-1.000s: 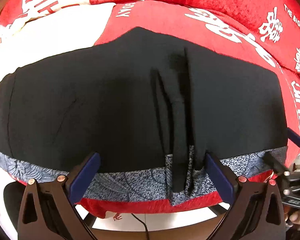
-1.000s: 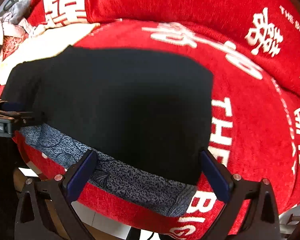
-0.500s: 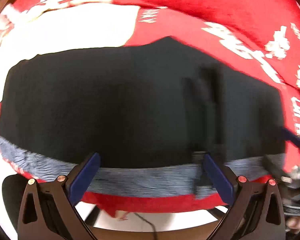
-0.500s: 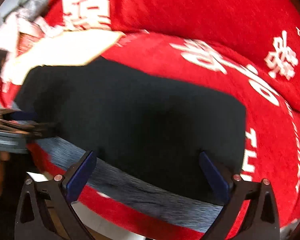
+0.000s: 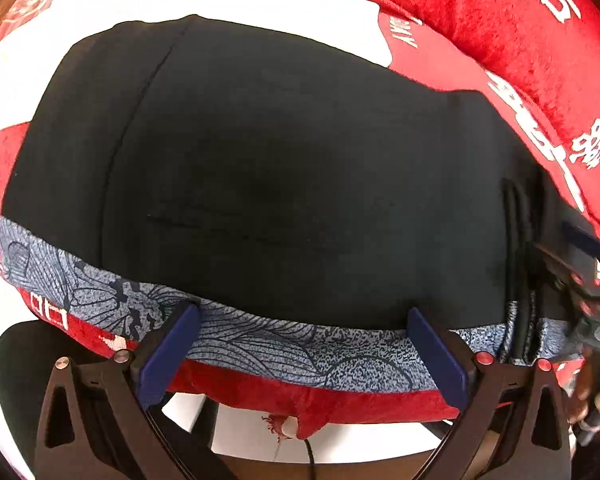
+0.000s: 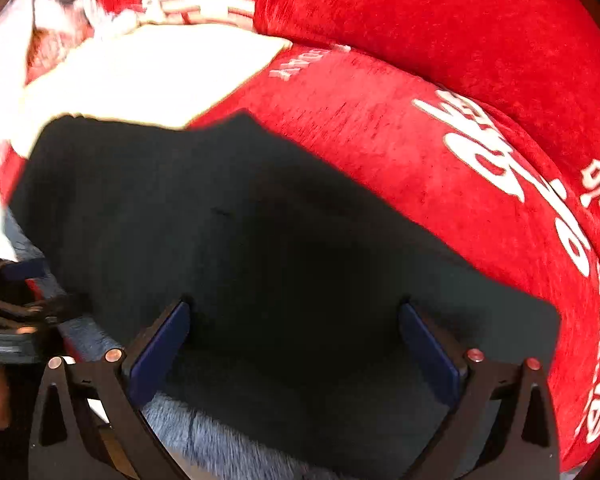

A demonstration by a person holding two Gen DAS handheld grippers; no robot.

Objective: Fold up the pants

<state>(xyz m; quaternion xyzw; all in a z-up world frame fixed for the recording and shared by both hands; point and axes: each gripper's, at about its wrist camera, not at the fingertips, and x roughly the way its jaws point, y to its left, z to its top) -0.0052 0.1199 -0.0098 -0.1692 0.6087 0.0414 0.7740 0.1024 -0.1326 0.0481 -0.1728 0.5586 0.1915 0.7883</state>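
Black pants (image 5: 280, 168) lie flat on a red cushion, with a blue-grey patterned band (image 5: 292, 348) along their near edge. My left gripper (image 5: 300, 316) stands open at that band, its blue fingers over the cloth's edge. A fold ridge (image 5: 516, 240) runs down the pants at the right. In the right wrist view the pants (image 6: 260, 248) fill the middle, and my right gripper (image 6: 296, 312) hangs open above them with nothing between its fingers. Each gripper shows in the other's view: the right one (image 5: 580, 276) at the far right, the left one (image 6: 16, 312) at the far left.
The red velvet cushion (image 6: 440, 128) with white lettering (image 6: 488, 152) carries the pants, and a second red cushion (image 6: 420, 12) rises behind it. A white cloth (image 5: 220, 0) lies beyond the pants. A hand (image 5: 596, 396) holds the right gripper's grip. A dark cable (image 5: 310, 456) hangs below the cushion's front edge.
Both grippers have slid to the left and come closer to the pants. The fold ridge has passed from the middle of the left wrist view to its right side. Both stay open.
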